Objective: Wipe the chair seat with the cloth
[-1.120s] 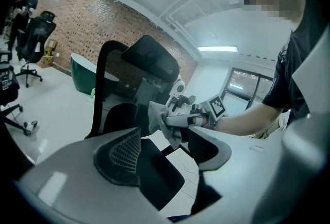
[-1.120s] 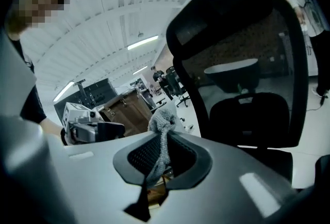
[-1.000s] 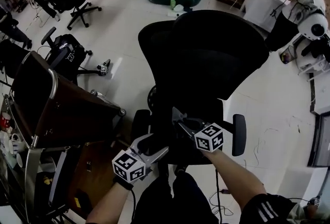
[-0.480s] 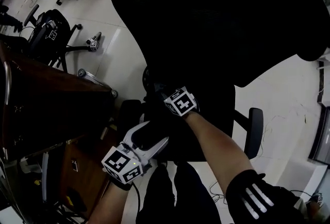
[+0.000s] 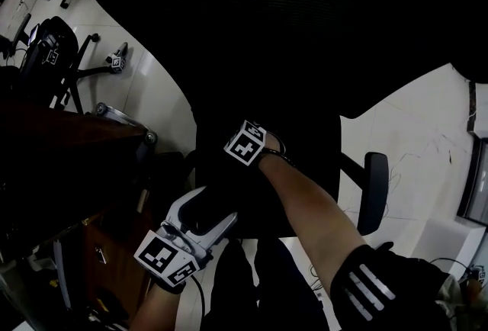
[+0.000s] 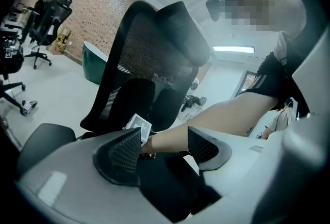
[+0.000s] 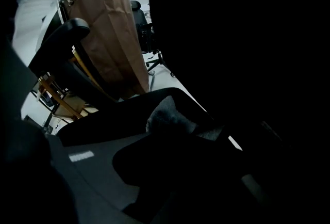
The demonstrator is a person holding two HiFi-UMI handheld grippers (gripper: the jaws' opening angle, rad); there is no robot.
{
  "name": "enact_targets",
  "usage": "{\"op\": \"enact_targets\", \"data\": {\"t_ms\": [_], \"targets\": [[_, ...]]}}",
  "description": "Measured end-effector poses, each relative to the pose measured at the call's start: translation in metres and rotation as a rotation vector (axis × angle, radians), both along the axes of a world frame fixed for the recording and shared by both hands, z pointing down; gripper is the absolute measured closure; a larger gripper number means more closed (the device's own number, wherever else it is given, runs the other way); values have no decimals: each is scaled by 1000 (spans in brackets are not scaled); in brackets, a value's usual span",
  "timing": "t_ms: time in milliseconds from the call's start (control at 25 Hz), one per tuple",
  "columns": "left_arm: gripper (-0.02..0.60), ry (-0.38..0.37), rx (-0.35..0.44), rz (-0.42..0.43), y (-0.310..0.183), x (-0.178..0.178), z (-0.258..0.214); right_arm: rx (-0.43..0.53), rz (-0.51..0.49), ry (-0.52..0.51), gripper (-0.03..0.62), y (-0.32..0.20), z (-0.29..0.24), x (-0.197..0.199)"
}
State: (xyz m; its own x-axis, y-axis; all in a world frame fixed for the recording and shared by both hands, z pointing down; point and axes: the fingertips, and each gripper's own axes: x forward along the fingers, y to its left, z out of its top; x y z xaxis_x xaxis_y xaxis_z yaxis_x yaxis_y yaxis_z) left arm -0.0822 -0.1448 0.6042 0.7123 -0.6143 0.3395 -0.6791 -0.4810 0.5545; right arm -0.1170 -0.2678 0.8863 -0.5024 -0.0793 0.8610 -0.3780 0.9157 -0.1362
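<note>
The black office chair's mesh back [image 5: 305, 24] fills the top of the head view, with the seat [image 5: 305, 169] dark below it. A grey cloth [image 7: 167, 114] lies bunched on the seat just ahead of my right gripper [image 7: 201, 161], whose jaws are lost in shadow. In the head view only that gripper's marker cube [image 5: 245, 143] and forearm show over the seat. My left gripper [image 5: 204, 209] hovers at the seat's front left edge, open and holding nothing. Between its pads [image 6: 121, 153] I see the right forearm and the chair back [image 6: 149, 58].
A brown fabric cart [image 7: 111, 37] stands close on the left of the chair. The chair's armrests [image 5: 372, 192] [image 7: 62, 42] flank the seat. Another office chair [image 5: 46, 47] sits on the white floor at the far left. A green bathtub [image 6: 95, 60] stands by the brick wall.
The head view has dropped closer, so the chair back now covers most of it. My right gripper has reached forward over the seat. The left gripper has stayed near the front edge, open.
</note>
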Motion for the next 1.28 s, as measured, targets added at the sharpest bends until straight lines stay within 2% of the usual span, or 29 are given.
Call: {"op": "enact_targets", "data": {"t_ms": [120, 280, 480, 600, 720, 840, 960, 1120, 1280], "targets": [[273, 9, 0, 20, 0, 19, -1, -6, 24, 58, 559, -1, 8, 46], [273, 28, 4, 69, 2, 45, -3, 7, 53, 190, 559, 0, 20, 137], [273, 55, 14, 110, 2, 75, -10, 18, 142, 313, 559, -9, 13, 240], [273, 59, 18, 126, 6, 85, -15, 20, 189, 359, 559, -12, 7, 278], [273, 53, 21, 133, 10, 86, -16, 22, 212, 388, 559, -14, 5, 295], [273, 45, 25, 122, 11, 80, -17, 40, 213, 378, 559, -16, 1, 290], [273, 32, 24, 102, 14, 67, -17, 35, 256, 261, 559, -14, -16, 251], [273, 5, 13, 63, 22, 43, -15, -20, 231, 52, 559, 6, -34, 151], [273, -15, 3, 12, 30, 18, -11, -39, 145, -66, 559, 28, -42, 52]]}}
